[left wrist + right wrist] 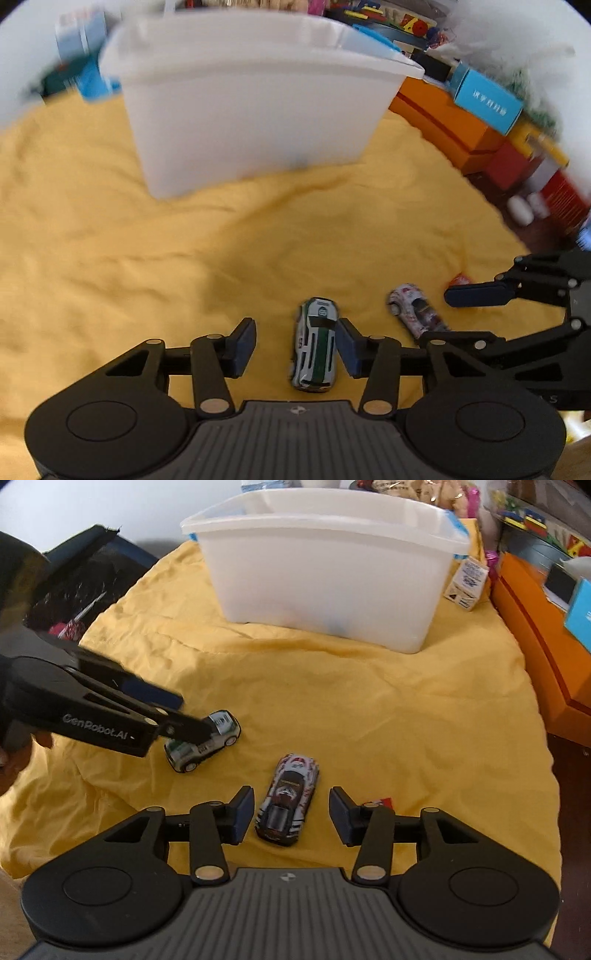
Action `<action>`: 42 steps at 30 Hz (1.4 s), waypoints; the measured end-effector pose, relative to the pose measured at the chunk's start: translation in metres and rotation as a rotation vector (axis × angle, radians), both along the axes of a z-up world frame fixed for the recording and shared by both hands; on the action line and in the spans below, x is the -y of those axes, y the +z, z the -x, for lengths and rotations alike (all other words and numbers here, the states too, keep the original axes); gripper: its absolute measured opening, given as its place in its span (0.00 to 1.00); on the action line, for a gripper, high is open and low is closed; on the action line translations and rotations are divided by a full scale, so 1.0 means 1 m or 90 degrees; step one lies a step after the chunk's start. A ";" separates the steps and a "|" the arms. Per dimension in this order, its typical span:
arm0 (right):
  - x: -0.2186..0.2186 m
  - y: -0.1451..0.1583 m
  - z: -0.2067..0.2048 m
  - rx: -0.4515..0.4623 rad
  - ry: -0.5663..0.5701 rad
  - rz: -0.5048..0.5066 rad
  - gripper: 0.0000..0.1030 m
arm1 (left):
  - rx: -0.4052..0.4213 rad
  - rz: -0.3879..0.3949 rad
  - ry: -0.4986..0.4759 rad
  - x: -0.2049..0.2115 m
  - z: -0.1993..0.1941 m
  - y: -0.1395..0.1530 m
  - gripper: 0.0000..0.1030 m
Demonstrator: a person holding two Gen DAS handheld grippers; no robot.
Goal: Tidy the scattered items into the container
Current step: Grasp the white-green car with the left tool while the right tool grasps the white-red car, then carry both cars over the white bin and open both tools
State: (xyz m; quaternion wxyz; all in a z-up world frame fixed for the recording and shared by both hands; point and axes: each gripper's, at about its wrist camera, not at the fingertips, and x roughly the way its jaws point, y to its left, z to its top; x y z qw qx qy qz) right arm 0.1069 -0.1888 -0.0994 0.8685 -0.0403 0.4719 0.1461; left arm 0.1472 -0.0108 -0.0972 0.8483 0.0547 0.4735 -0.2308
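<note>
Yellow cloth (369, 709), wrinkled, covers the table and carries all the task's things. At its far side stands a translucent white container (332, 572), open-topped and upright; a faint blue shape shows through its front wall, too dim to identify. Orange boxes (535, 635) and a blue box (487, 101) line the right edge, and a small printed carton (467, 585) stands just beside the container's right end.

Left gripper (295, 347): jaws partly open, straddling a green-and-white toy car (316, 347). In the left wrist view the right pad sits against the car's side, or nearly so, while the left pad stands clear; the pads do not clamp it. The car rests on the cloth.

Right gripper (291, 814): jaws partly open around a white, red and black toy car (290, 801), with a gap on each side. This car also lies on the cloth, near the first. A small red item (382, 802) lies partly hidden behind the right finger.

Both cars are well apart from the container.
</note>
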 end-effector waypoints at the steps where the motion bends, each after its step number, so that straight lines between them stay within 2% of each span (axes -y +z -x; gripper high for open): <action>1: -0.002 -0.002 -0.001 -0.004 0.002 -0.003 0.47 | 0.014 -0.012 0.001 0.003 0.006 0.005 0.50; 5: -0.009 -0.013 -0.004 -0.012 -0.006 0.043 0.48 | 0.054 -0.093 -0.001 0.020 0.015 0.003 0.50; 8: -0.018 -0.018 -0.002 0.010 0.013 0.085 0.52 | 0.046 -0.127 -0.014 0.034 0.009 -0.012 0.48; 10: -0.019 -0.018 -0.001 0.021 0.027 0.095 0.50 | 0.039 -0.127 -0.021 0.034 0.008 -0.019 0.45; 13: -0.015 -0.019 -0.001 0.021 0.041 0.085 0.48 | 0.027 -0.103 -0.023 0.032 0.012 -0.019 0.32; 16: -0.015 -0.016 0.000 0.015 0.057 0.079 0.33 | 0.030 -0.102 -0.026 0.035 0.017 -0.020 0.32; 21: -0.015 -0.007 0.001 0.014 0.077 0.091 0.33 | 0.029 -0.092 -0.022 0.030 0.023 -0.007 0.32; 27: -0.009 0.021 -0.001 0.065 0.077 0.086 0.33 | 0.082 -0.059 0.004 0.020 0.018 0.036 0.32; 31: -0.001 0.047 -0.016 0.108 0.063 0.071 0.33 | 0.149 -0.032 0.025 0.010 0.003 0.080 0.32; 36: 0.002 0.097 -0.061 0.209 0.038 0.063 0.33 | 0.249 -0.025 0.042 0.007 -0.040 0.129 0.32; 39: 0.001 0.118 -0.106 0.259 0.015 0.063 0.33 | 0.289 -0.049 0.052 0.013 -0.081 0.139 0.32; 41: 0.000 0.121 -0.136 0.261 -0.002 0.058 0.33 | 0.317 -0.106 0.060 0.021 -0.111 0.131 0.32; 42: 0.001 0.120 -0.150 0.256 -0.012 0.050 0.33 | 0.313 -0.131 0.059 0.024 -0.127 0.124 0.32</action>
